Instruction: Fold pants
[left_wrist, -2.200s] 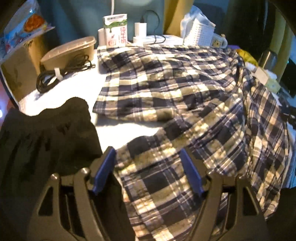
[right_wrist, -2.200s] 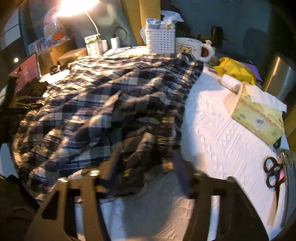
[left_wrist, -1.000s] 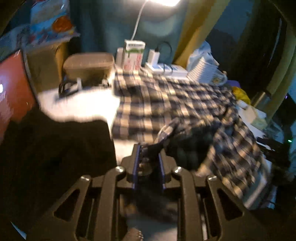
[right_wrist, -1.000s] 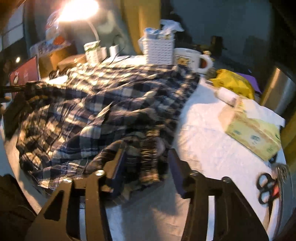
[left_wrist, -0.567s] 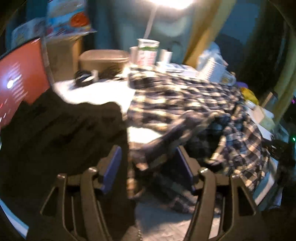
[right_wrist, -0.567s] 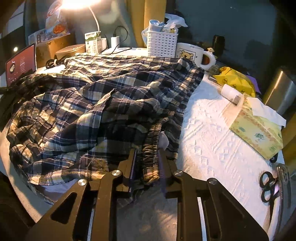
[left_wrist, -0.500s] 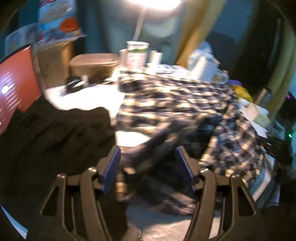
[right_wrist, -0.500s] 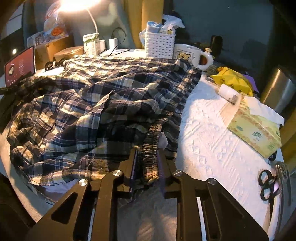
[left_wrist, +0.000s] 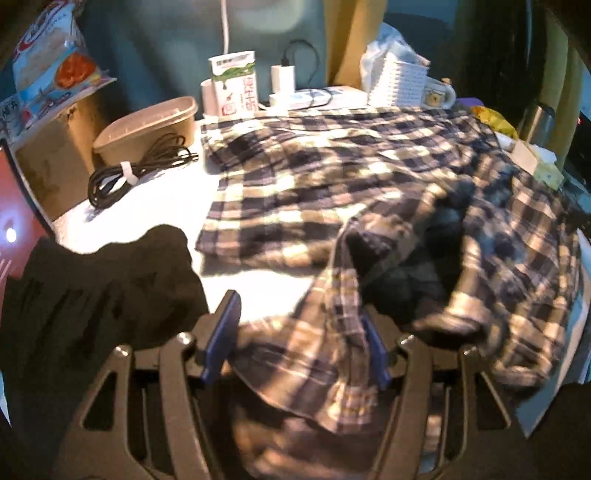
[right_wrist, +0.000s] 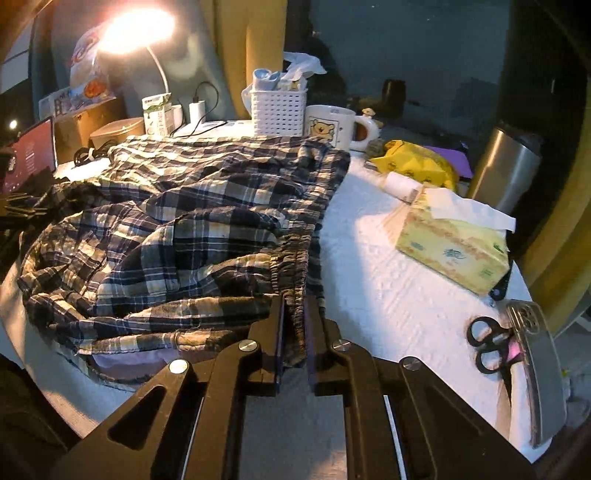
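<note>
The plaid pants (left_wrist: 332, 173) lie crumpled across the white table (right_wrist: 388, 295). In the left wrist view a loose fold of them drapes between the blue pads (left_wrist: 221, 332) of my left gripper (left_wrist: 297, 314), which stands open at the near edge; the pads do not pinch the cloth. In the right wrist view the pants (right_wrist: 184, 206) spread to the left. My right gripper (right_wrist: 295, 301) has its jaws closing tight on the gathered waistband (right_wrist: 293, 269) at the near right edge of the pants.
A black garment (left_wrist: 92, 295) lies left of the left gripper, with a coiled cable (left_wrist: 129, 173) and a tan container (left_wrist: 147, 122) beyond. Right of the pants are a tissue box (right_wrist: 450, 254), scissors (right_wrist: 487, 343), a steel flask (right_wrist: 506, 170), a mug (right_wrist: 328, 127) and a white basket (right_wrist: 279, 107).
The left gripper let go of the plaid cloth, opened wide and sank toward the table. The right gripper's jaws closed from wide apart onto the waistband.
</note>
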